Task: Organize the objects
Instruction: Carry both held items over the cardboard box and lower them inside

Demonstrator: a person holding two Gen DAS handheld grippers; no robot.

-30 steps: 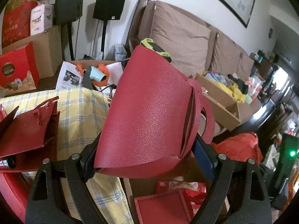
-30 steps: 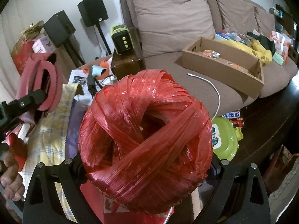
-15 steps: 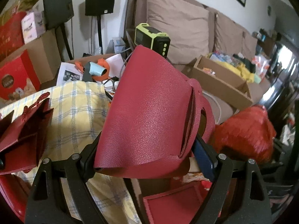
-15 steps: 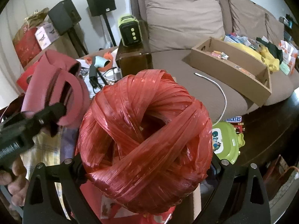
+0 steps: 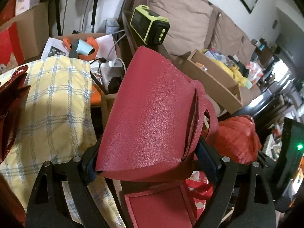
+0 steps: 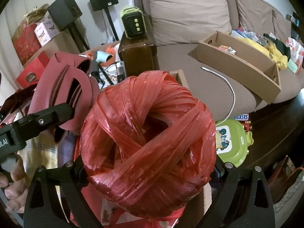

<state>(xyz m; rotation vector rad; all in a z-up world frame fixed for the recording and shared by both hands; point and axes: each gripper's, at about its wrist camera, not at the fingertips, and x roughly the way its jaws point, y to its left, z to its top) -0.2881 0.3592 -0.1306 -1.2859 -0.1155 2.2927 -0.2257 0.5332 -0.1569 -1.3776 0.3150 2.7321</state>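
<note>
Left gripper (image 5: 152,163): jaws spread wide and clamped on the base of a dark red leather-look bag (image 5: 152,114), pads pressing both sides, so it's got a solid hold.
Red bag: tipped on its side in the jaws, with the cut-out handles pointing away to the right. In the right wrist view it (image 6: 62,87) sits up at the left with the other gripper's black finger (image 6: 38,119) across it.
Right gripper (image 6: 150,172): also wide, wrapped around a big ball of red plastic twine (image 6: 148,142) that fills the gap between the fingers.
Twine ball: in the left view it (image 5: 237,138) shows just right of the bag, pretty close.
Person: a hand (image 6: 11,182) at the bottom left edge of the right view.
Underneath: yellow checked cloth (image 5: 51,104) on the left, flat red box lid (image 5: 159,209) below the bag.
Background: brown sofa (image 6: 190,9), open cardboard tray (image 6: 237,60) on the seat, green lunchbox (image 6: 231,140) low at the right.
</note>
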